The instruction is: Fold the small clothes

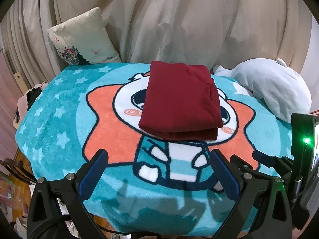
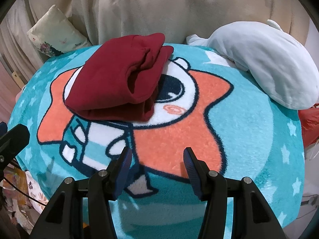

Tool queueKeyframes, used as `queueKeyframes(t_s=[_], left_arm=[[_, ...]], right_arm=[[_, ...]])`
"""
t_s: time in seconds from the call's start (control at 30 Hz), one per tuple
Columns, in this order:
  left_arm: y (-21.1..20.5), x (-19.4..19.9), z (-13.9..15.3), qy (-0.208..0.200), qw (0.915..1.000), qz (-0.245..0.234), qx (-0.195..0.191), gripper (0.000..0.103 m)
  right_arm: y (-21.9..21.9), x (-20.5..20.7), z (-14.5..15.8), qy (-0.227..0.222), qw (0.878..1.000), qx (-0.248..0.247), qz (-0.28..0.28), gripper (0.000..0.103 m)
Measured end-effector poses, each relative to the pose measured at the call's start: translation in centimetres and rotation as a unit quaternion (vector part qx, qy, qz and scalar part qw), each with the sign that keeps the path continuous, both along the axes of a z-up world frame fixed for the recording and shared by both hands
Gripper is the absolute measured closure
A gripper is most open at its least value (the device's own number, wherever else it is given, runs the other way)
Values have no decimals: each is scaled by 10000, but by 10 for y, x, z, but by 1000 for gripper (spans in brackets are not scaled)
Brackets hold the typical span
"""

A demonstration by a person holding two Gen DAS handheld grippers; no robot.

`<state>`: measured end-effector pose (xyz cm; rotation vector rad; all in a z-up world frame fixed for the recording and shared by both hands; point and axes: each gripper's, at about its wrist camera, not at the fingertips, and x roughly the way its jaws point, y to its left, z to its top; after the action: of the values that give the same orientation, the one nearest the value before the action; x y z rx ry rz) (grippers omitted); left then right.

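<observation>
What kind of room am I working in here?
Likely a bedroom or other home room: a cartoon fleece blanket as the work surface, a floral pillow against beige curtains, and a plush toy.

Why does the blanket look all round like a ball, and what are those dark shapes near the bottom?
Left wrist view: the fisheye lens bends the flat blanket into a bulge, and the dark corners are the lens rim; the grey shapes are shadows cast by the left tool. Right wrist view: same bulge, fainter shadows under the right tool; the red cloth looks sharp.
</observation>
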<state>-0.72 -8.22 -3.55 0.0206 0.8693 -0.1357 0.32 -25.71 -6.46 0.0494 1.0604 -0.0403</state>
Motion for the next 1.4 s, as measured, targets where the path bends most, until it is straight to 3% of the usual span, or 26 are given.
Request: queueKeyframes(t_s=[1.4], left_arm=[[17,9,-23,429,9990,66,-143,2]], right_arm=[[21,8,-16,242,9994,-128,221,44]])
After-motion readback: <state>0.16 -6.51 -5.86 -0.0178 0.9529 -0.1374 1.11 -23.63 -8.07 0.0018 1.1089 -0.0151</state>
